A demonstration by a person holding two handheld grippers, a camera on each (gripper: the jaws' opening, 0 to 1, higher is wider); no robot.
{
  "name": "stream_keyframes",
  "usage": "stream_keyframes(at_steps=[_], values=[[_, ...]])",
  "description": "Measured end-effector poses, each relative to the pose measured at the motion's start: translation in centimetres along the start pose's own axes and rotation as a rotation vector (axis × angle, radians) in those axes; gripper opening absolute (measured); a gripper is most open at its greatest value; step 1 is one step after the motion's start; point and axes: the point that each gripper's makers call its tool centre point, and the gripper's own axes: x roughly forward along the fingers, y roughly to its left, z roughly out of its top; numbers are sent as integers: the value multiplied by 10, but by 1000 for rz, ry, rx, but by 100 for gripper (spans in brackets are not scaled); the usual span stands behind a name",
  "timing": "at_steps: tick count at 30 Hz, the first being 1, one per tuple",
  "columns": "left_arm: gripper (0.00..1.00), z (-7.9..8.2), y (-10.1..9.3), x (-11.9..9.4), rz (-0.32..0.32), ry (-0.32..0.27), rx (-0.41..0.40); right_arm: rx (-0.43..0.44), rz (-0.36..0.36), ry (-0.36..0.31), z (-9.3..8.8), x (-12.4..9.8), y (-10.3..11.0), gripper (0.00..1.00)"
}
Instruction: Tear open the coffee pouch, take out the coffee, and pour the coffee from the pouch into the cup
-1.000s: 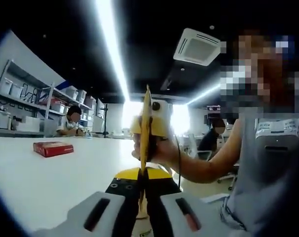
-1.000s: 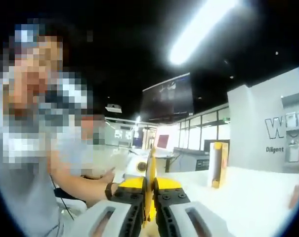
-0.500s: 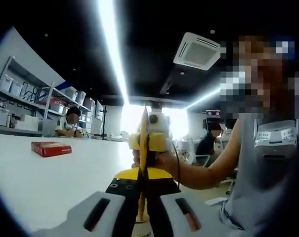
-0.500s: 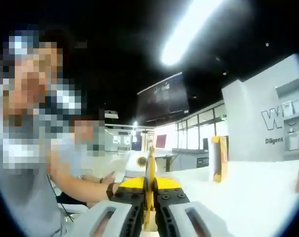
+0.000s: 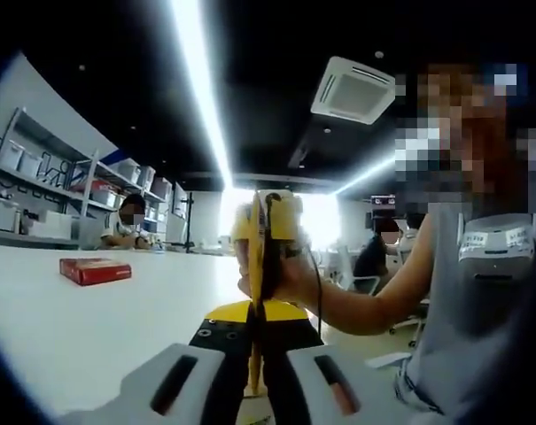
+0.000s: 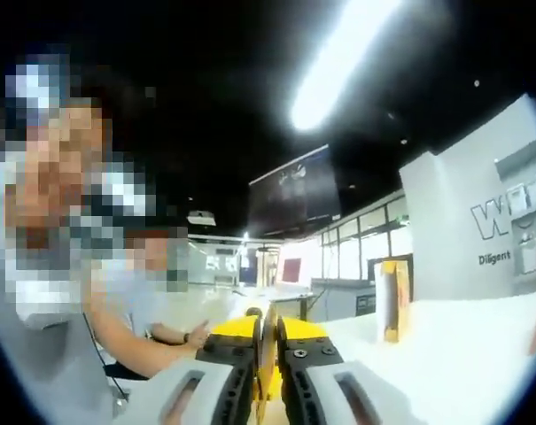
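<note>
Because both grippers pinch the thin yellow foil coffee pouch (image 5: 255, 292) edge-on between them, lifted above the white table (image 5: 81, 319), they look set for tearing it open. Left gripper (image 5: 255, 350) and right gripper (image 6: 266, 359) are each clamped on it. Wall lettering reads "Diligent" (image 6: 495, 258); the flat red box (image 5: 95, 269) is illegible

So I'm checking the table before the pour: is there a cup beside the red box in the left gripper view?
No, the red box lies alone on the white table, with bare surface around it.

dark ceiling with a long light strip (image 5: 197, 97) and an air vent (image 5: 352, 87) — storage shelves (image 5: 46, 190) along the wall.
</note>
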Motion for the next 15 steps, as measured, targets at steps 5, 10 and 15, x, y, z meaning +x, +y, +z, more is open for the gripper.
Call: stream_keyframes(at_steps=[5,10,15], values=[[5,-1,-2,0,1,5,11,30,2,-2,-2,1,1,10],[5,-2,0,-2,4,4,1,34,-9,4,-5,2,-2,8],[9,-5,-8,5,2,3,-30,53,-18,10,-4,1,-6,7]])
